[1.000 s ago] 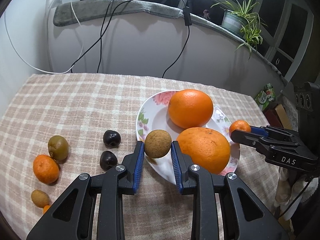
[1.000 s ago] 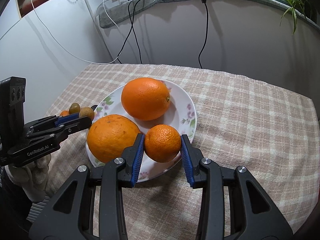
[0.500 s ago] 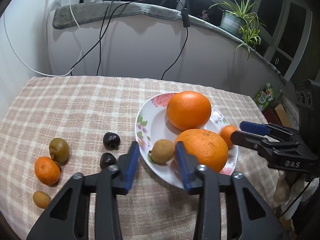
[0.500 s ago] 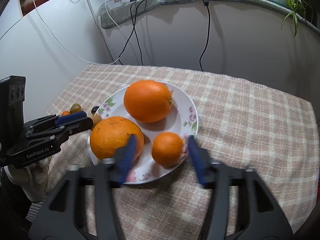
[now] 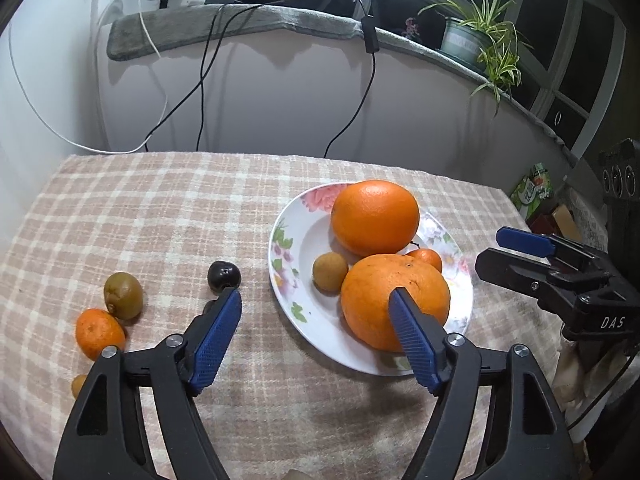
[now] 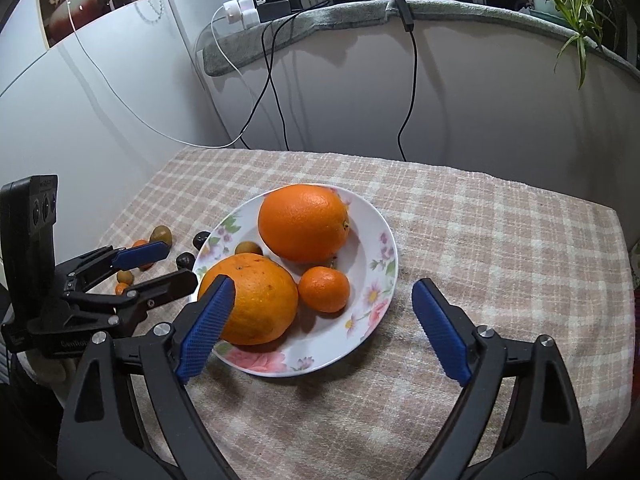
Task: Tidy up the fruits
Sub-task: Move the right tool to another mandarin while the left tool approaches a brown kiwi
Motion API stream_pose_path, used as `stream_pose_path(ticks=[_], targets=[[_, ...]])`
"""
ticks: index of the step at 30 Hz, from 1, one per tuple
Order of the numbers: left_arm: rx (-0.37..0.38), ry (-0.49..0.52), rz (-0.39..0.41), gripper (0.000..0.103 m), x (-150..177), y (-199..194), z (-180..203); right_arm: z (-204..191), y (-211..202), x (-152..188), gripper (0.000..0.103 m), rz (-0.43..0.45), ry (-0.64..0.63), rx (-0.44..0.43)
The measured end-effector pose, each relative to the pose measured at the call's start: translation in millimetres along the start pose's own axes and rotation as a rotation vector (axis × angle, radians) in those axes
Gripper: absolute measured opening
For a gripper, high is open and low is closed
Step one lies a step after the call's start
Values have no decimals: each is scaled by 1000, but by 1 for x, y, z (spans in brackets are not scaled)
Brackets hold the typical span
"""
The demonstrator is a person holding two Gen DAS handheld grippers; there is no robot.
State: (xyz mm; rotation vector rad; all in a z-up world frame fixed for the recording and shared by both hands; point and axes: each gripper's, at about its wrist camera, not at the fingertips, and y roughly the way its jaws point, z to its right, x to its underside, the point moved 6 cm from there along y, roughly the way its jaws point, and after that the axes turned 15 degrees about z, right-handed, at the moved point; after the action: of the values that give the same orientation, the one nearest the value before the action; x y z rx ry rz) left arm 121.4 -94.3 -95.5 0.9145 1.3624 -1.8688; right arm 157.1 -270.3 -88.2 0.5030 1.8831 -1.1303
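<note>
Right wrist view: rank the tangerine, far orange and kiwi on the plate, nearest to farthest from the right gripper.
1. Tangerine, plate's near middle, ahead of the opening right gripper.
2. Far orange, behind it.
3. Kiwi, left, half hidden.
2 and 3 are close.

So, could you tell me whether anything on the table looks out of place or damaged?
Nothing looks damaged or spilled. The oddity is sorting: the plate holds four fruits, while a kiwi, a small mandarin and a dark fruit lie loose on the cloth beside it, not yet gathered.

White wall (image 5: 280, 104), grey-padded sill (image 5: 256, 20), potted plant (image 5: 480, 40), dark windows (image 5: 580, 40).
</note>
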Motion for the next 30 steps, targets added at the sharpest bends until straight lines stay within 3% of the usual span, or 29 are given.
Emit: stream_pose_path(ticks=[18, 30], targets=[[-36, -2, 29, 76, -1, -18, -15, -27, -3, -4, 92, 9, -41, -32], [-132, -54, 31, 76, 9, -45, -68, -67, 3, -5, 92, 12, -85, -104]])
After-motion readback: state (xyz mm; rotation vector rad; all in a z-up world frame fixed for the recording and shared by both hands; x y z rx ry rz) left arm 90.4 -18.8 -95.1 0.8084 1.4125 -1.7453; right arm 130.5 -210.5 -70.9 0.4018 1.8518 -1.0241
